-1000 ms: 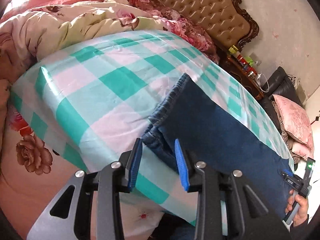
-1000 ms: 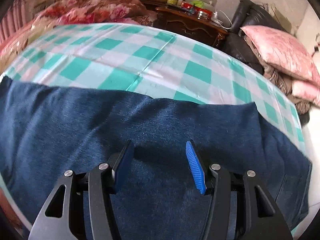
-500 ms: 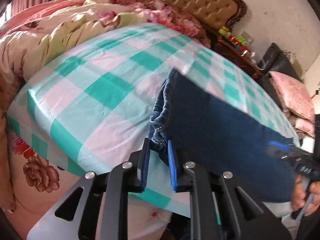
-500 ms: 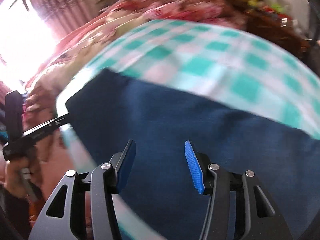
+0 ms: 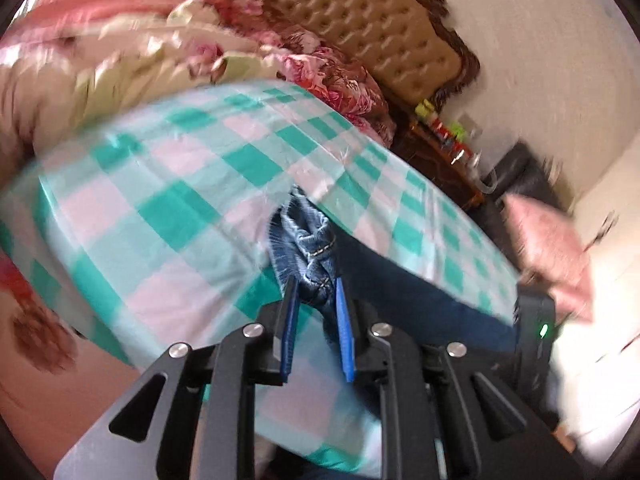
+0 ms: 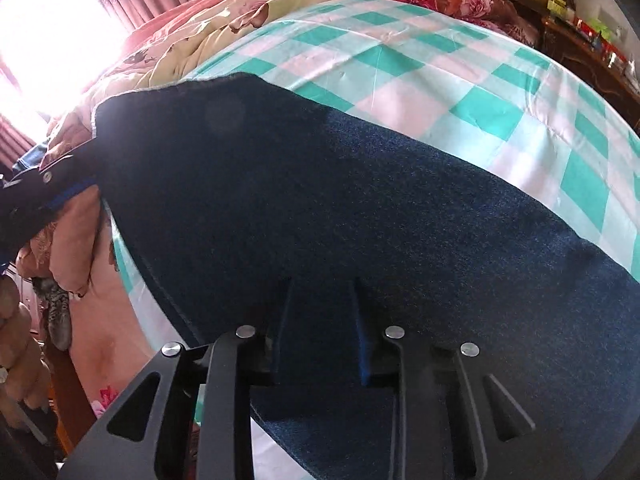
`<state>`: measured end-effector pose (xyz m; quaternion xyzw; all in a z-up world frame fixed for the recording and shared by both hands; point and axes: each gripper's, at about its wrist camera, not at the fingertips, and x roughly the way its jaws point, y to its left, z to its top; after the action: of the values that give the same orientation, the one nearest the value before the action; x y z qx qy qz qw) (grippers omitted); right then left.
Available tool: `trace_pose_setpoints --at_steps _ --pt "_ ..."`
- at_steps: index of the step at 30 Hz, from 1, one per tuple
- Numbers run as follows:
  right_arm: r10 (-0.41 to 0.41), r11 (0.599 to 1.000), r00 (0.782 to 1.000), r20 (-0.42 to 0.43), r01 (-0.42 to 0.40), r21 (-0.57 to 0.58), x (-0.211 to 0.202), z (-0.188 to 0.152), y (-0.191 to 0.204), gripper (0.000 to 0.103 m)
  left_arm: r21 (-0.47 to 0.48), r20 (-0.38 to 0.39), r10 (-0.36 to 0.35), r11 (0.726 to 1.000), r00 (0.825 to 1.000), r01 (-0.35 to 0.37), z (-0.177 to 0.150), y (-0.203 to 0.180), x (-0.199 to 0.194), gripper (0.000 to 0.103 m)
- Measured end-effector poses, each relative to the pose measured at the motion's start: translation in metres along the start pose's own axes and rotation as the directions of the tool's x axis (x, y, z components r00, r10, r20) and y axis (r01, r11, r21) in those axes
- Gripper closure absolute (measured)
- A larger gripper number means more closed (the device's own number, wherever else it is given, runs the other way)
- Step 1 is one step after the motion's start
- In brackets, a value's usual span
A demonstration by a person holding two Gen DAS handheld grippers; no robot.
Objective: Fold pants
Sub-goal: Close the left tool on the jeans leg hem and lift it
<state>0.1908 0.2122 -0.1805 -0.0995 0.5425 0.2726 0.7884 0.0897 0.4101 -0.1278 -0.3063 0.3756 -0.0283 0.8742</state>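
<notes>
Dark blue denim pants (image 6: 360, 200) lie across a teal and pink checked sheet (image 6: 400, 64). My left gripper (image 5: 314, 300) is shut on the bunched waistband (image 5: 308, 240), which fills the gap between the blue pads and is lifted off the sheet; its jaws are easing open slightly. In the right wrist view the left gripper (image 6: 60, 196) holds the pants' far left corner. My right gripper (image 6: 322, 304) points steeply down with its fingertips on the pants near their front edge. Its jaws are closing with cloth between them and a gap still showing.
A floral quilt (image 5: 140, 52) is heaped at the back of the bed, before a tufted headboard (image 5: 380, 12). A cluttered wooden nightstand (image 6: 592, 44) and a pink pillow (image 5: 548, 248) stand to the right. A bright window (image 6: 48, 32) is at the left.
The left jaws closed on the waistband and raised it, bunching the cloth. The right gripper swept left along the pants, tipped downward and narrowed its jaws onto the fabric.
</notes>
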Motion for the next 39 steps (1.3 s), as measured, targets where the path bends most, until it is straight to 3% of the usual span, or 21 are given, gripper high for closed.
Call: trace_pose_setpoints --at_steps 3,7,8,12,18,21,24,26,28,30,31,32,36,37,39 --pt "-0.028 0.999 1.0 0.013 0.029 -0.03 0.0 -0.006 0.001 0.078 -0.163 0.006 -0.082 0.983 0.997 0.082 -0.01 0.018 0.009 0.069" --pt "-0.019 0.999 1.0 0.015 0.02 -0.027 0.0 -0.005 -0.003 0.078 -0.367 0.048 -0.172 0.913 0.984 0.177 -0.026 0.044 0.014 0.052" --pt "-0.019 0.999 1.0 0.014 0.019 -0.029 0.001 -0.005 -0.003 0.078 -0.4 0.058 -0.193 0.894 0.979 0.2 -0.029 0.05 0.015 0.051" --pt "-0.011 1.0 1.0 0.016 0.011 -0.029 0.0 -0.005 -0.006 0.081 -0.438 0.064 -0.19 0.877 0.98 0.198 -0.037 0.06 0.017 0.047" --pt "-0.003 1.0 1.0 0.017 0.003 -0.02 0.0 -0.005 -0.008 0.083 -0.581 0.05 -0.283 0.772 0.958 0.258 -0.056 0.072 0.028 0.048" --pt "-0.015 0.999 1.0 0.021 0.016 -0.035 -0.001 -0.006 -0.007 0.083 -0.537 0.037 -0.227 0.817 0.973 0.211 -0.048 0.065 0.031 0.051" --pt "-0.034 0.998 0.999 0.029 0.036 -0.058 -0.003 -0.008 -0.004 0.083 -0.48 0.016 -0.141 0.868 0.99 0.131 -0.03 0.061 0.035 0.066" --pt "-0.053 0.995 0.998 0.037 0.056 -0.078 -0.006 -0.011 -0.001 0.083 -0.421 -0.031 -0.054 0.906 0.998 0.036 -0.021 0.057 0.038 0.093" --pt "-0.07 0.994 0.997 0.04 0.073 -0.082 -0.011 -0.014 -0.002 0.083 -0.336 -0.054 0.029 0.941 0.998 -0.045 -0.018 0.047 0.038 0.095" --pt "-0.072 0.996 0.996 0.046 0.074 -0.055 -0.023 -0.019 -0.012 0.074 -0.255 -0.041 0.087 0.962 0.995 -0.095 -0.017 0.034 0.031 0.096" --pt "-0.068 0.997 0.996 0.051 0.069 -0.033 -0.03 -0.023 -0.021 0.064 -0.197 -0.027 0.125 0.972 0.992 -0.128 -0.016 0.022 0.028 0.096" --pt "-0.052 0.999 0.998 0.047 0.052 0.007 -0.038 -0.026 -0.036 0.048 -0.129 -0.002 0.168 0.978 0.986 -0.166 -0.018 0.008 0.022 0.096" --pt "0.051 0.985 0.997 0.055 -0.059 0.163 -0.07 -0.039 -0.099 0.047 0.033 0.068 0.278 0.959 0.958 -0.28 -0.018 -0.036 0.008 0.096" --pt "0.08 0.973 0.994 0.068 -0.093 0.213 -0.083 -0.045 -0.122 0.047 0.075 0.087 0.3 0.949 0.95 -0.307 -0.018 -0.049 0.006 0.096" --pt "0.098 0.951 0.991 0.094 -0.121 0.285 -0.104 -0.054 -0.155 0.047 0.223 0.16 0.361 0.894 0.919 -0.39 -0.02 -0.095 0.002 0.096"
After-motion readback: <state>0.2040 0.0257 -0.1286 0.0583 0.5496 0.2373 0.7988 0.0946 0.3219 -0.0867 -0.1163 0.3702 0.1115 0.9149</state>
